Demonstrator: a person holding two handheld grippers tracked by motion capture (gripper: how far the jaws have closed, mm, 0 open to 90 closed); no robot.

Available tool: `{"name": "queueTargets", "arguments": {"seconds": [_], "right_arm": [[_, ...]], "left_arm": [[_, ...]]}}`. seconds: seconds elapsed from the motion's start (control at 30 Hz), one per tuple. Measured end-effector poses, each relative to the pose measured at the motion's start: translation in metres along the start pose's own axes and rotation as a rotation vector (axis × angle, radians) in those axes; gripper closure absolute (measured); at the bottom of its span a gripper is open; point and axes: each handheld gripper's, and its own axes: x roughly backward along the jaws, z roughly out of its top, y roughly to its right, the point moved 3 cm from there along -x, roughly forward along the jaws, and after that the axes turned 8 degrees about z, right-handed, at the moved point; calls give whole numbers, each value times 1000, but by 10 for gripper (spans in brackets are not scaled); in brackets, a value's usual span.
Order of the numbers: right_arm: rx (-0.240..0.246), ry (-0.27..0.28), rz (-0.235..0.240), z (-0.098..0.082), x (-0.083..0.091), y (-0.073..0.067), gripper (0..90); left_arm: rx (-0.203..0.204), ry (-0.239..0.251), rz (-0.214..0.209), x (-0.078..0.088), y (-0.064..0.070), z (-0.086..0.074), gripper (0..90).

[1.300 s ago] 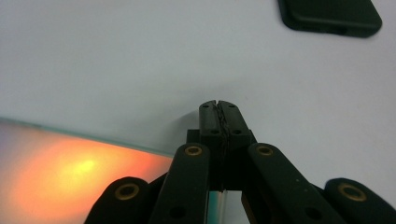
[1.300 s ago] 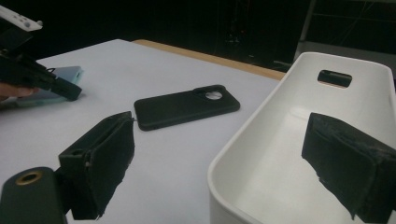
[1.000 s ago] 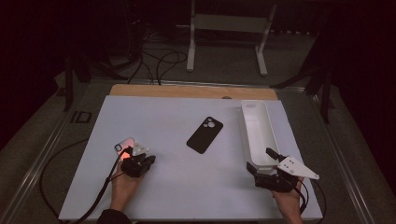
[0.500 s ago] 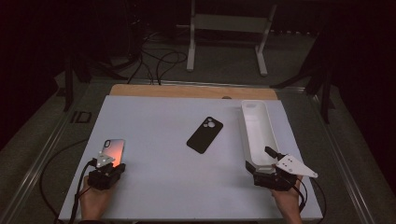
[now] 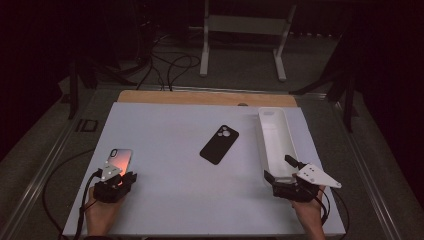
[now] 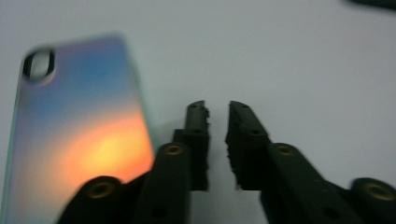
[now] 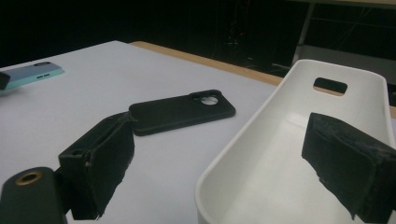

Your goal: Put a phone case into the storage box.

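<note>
**A:** Your left gripper is letting go. Its jaws have just been opening and are standing a narrow gap apart, with nothing but bare table between them.

**B:** Right, and the shimmering orange-and-blue phone case is lying flat just beside your left jaw, outside the gap. You are setting it down near the left edge. I can't tell whether the jaw is brushing it.

**A:** Your right gripper is waiting with its jaws spread wide. It is gripping nothing, and the near end of the white tray is sitting between the jaws.

**B:** So you are finishing the release of that case, as I read it. The black phone case is lying face down mid-table, well apart from both your hands and left of the tray.

**A:** If you are going for the black one next, you are probably looking at a long reach toward the middle. You would need to open wider than the left jaws are standing now, and come in low across its short sides, since it is lying flat.

**B:** And back the left gripper off without nudging the case you are releasing.
</note>
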Motion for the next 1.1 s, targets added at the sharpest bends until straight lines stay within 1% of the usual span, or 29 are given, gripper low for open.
{"name": "queueTargets", "arguments": {"seconds": [0.07,0.13,0.23,0.27,0.3,0.37,0.4,0.43,0.53,0.57,0.6,0.67,0.7,0.83,0.9,1.07,1.1], "right_arm": [[7,-4,1,1,-1,0,93],[15,-1,7,3,-2,0,93],[17,0,13,3,-3,0,93],[17,1,14,3,-3,0,93],[15,4,15,2,-3,-1,93],[12,7,12,1,-2,-1,93],[8,8,8,0,-1,-1,93],[3,14,7,0,1,-1,93],[-9,24,-3,-2,5,-1,93],[-13,28,-5,-3,7,-1,93],[-14,30,-8,-4,8,-2,93],[-12,34,-11,-4,10,-2,93],[-11,37,-14,-4,11,-2,93],[-5,42,-14,-4,11,-4,93],[1,37,-14,-4,10,-4,93],[7,28,-13,-6,9,-3,93],[9,29,-13,-5,9,-3,93]], "left_arm": [[-3,57,-16,9,3,7,694],[-12,123,-31,19,6,14,650],[-24,222,-30,35,7,22,572],[-16,245,-19,40,7,24,502],[-19,263,-8,44,6,26,436],[-22,300,16,54,3,27,338],[-15,307,26,58,1,27,281],[-10,308,38,62,-2,26,244],[20,311,88,70,-12,22,149],[24,315,95,72,-15,20,141],[25,318,100,74,-18,18,121],[13,315,87,77,-24,14,28],[12,317,88,79,-27,13,5],[48,339,99,84,-36,9,0],[50,337,109,84,-37,8,0],[47,331,104,80,-36,7,0],[39,330,106,79,-35,8,0]]}}
